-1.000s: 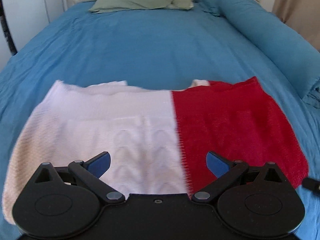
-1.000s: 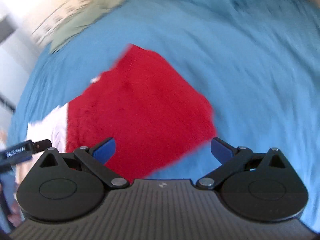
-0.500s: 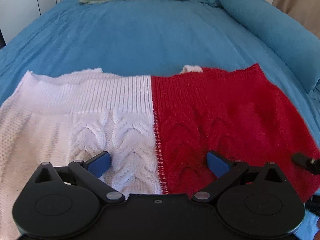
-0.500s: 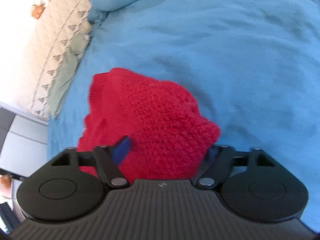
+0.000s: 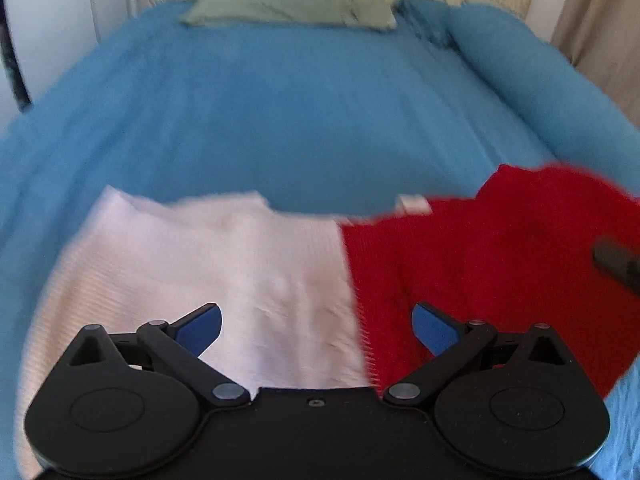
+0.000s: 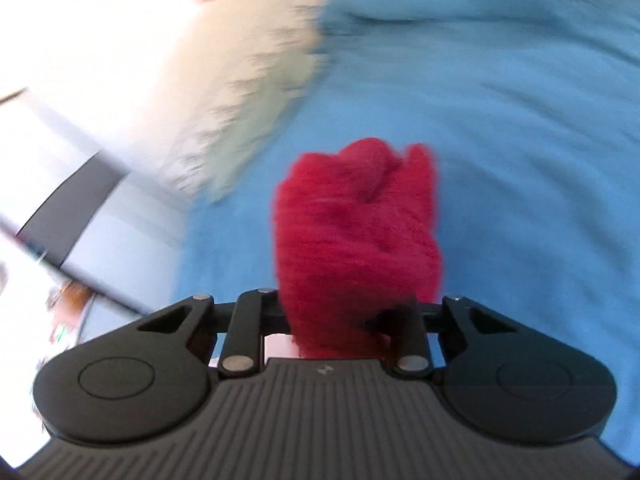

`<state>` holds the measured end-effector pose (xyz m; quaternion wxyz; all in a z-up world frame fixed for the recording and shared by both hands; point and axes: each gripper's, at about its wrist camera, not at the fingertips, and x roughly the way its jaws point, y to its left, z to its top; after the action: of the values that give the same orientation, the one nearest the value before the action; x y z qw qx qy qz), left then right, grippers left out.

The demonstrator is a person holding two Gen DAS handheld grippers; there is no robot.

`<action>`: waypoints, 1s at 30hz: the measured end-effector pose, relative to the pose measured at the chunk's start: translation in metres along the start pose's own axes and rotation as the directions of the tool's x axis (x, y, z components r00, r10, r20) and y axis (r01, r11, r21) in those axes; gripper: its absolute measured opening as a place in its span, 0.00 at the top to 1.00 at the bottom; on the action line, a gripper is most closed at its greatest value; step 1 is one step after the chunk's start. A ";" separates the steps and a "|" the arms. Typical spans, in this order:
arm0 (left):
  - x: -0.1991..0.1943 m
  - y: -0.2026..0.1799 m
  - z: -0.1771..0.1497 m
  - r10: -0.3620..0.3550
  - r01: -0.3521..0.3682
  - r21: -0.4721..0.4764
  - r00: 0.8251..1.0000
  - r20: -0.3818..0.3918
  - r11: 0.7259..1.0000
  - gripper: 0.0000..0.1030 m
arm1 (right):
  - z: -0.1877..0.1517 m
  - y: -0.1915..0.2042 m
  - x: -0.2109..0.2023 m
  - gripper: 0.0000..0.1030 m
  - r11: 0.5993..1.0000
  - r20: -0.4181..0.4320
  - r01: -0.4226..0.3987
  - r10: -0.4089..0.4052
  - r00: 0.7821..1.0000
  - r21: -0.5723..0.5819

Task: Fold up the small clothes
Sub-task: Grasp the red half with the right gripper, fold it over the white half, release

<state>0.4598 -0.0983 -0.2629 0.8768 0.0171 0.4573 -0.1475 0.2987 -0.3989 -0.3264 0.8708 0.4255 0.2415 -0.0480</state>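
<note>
A small knitted sweater, half white [image 5: 208, 256] and half red [image 5: 492, 256], lies spread on the blue bed. My left gripper [image 5: 316, 326] is open and hovers over the sweater's near edge, around the seam between the two colours. My right gripper [image 6: 340, 320] is shut on a bunched corner of the red half [image 6: 356, 236] and holds it lifted off the bed. Its dark tip shows in the left wrist view [image 5: 618, 260] at the right edge, over the red half. The right fingertips are hidden by the fabric.
The blue bedspread [image 5: 300, 120] stretches away to a green pillow [image 5: 288, 6] at the headboard. A long blue bolster [image 5: 540, 76] lies along the right side. A white wall or cupboard [image 5: 52, 28] stands at the left, a beige curtain [image 5: 600, 20] at the right.
My right gripper has closed on the red corner and lifted it, bunching the fabric. My left gripper has pulled back a little and stays open.
</note>
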 end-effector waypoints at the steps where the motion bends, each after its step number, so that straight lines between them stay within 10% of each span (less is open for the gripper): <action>1: -0.014 0.016 0.004 0.022 -0.022 -0.008 0.999 0.026 1.000 0.00 | -0.001 0.025 0.004 0.61 0.996 -0.011 -0.048 0.047 0.999 -0.070; 8: -0.057 0.136 -0.015 0.179 -0.174 -0.141 0.984 0.021 0.975 0.00 | -0.075 0.162 0.055 0.65 0.827 -0.273 -0.381 0.286 0.918 -0.413; 15: -0.060 0.232 -0.082 0.326 -0.339 -0.311 0.941 -0.095 0.888 0.01 | -0.207 0.194 0.120 0.67 0.679 -0.564 -0.530 0.203 0.801 -0.508; 21: -0.075 0.248 -0.110 0.342 -0.362 -0.364 0.932 -0.121 0.858 0.01 | -0.243 0.184 0.128 0.60 0.663 -0.595 -0.515 0.129 0.793 -0.543; 23: -0.085 0.245 -0.105 0.338 -0.349 -0.376 0.936 -0.096 0.858 0.01 | -0.235 0.191 0.127 0.30 0.641 -0.605 -0.534 0.134 0.785 -0.551; 25: -0.098 0.243 -0.095 0.339 -0.339 -0.363 0.938 -0.067 0.868 0.01 | -0.222 0.205 0.119 0.08 0.608 -0.595 -0.535 0.124 0.794 -0.587; 30: -0.130 0.193 -0.045 0.277 -0.260 -0.207 0.959 0.058 0.943 0.00 | -0.162 0.211 0.070 0.01 0.573 -0.520 -0.521 0.186 0.834 -0.632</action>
<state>0.4072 0.1255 -0.2039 0.9051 -0.0141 0.4246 0.0190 0.3594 -0.1328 -0.2917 0.8890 0.0659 0.3179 0.3230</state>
